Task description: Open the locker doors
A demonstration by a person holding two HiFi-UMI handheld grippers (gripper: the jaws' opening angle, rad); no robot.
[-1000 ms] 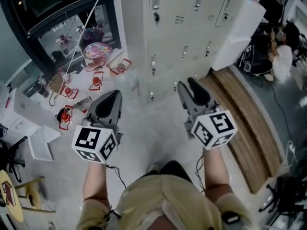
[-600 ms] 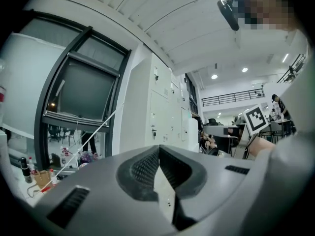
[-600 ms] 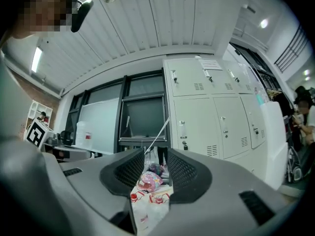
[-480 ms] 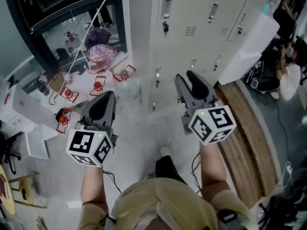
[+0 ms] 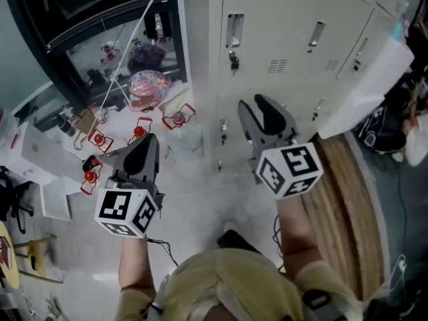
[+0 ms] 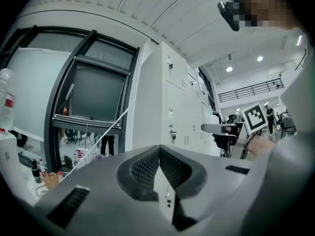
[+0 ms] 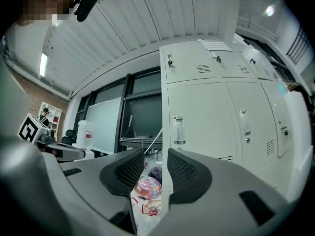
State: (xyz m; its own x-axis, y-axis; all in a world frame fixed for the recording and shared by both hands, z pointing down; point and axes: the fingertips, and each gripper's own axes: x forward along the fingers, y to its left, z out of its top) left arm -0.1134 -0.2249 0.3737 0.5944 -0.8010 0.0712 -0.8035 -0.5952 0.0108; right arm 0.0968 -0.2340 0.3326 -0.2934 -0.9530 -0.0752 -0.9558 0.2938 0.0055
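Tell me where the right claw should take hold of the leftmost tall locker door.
Take the vertical metal handle near the left edge of the door. Come straight at its front, with the open right claw astride the handle. It looks like the only grip feature on that flat panel.

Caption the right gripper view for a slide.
Open, empty right hand-held gripper pointing at the locker doors.

The head view looks steeply down from high up, with the lockers (image 5: 281, 25) at about one o'clock. Both gripper views sit low and fairly close, looking up at those lockers, maybe the same ones.
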